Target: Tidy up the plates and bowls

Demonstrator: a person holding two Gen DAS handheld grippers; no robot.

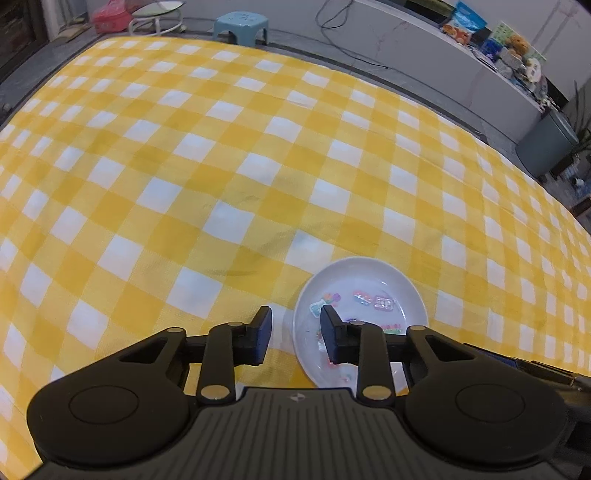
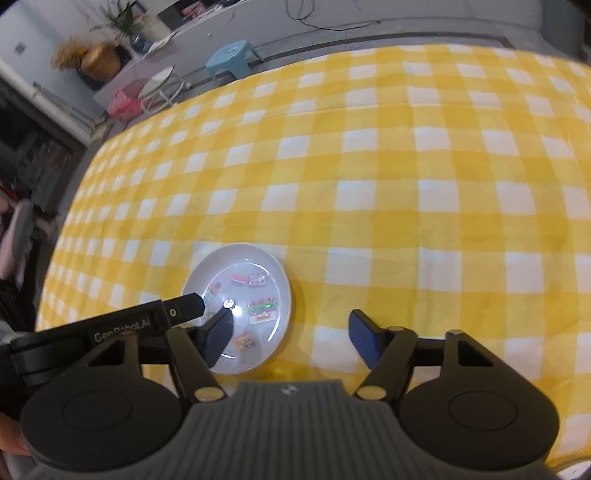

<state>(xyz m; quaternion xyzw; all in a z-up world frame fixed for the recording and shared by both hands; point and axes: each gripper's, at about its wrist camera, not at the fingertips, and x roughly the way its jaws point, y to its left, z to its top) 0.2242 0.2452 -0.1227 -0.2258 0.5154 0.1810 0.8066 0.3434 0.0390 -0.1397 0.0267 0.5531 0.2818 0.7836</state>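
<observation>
Left wrist view: the left gripper (image 1: 295,328) points steeply down at a table spread with a yellow-and-white checked cloth (image 1: 229,177). Its jaws stand part open and straddle the left rim of a small white plate (image 1: 373,280) printed with little coloured pictures; one finger is outside the rim over the cloth, the other over the plate's inner face. The pads do not visibly press the rim, so nothing looks gripped yet. The plate lies flat near the table's near edge, toward the right of this view. The rest of the cloth in sight carries no other dish. Beyond the far edge stand a pale blue stool (image 1: 241,23) and a long counter (image 1: 424,40) with snack packets.

Right wrist view: the right gripper (image 2: 291,332) also tilts down, its jaws a good deal wider. Its left finger hangs over the plate (image 2: 258,269), the other over bare cloth (image 2: 406,177) well to the side, so the plate's right rim sits between them, unclamped as far as can be seen. A finger of the left gripper (image 2: 184,306) reaches in from the left over the plate's other side. The blue stool (image 2: 231,55) and a potted plant (image 2: 96,59) lie past the far edge.

Judging by this, the organizing is at an early stage: only this plate shows, still flat on the cloth and not stacked on anything; no bowl is in sight. Taking hold and moving it remain.
</observation>
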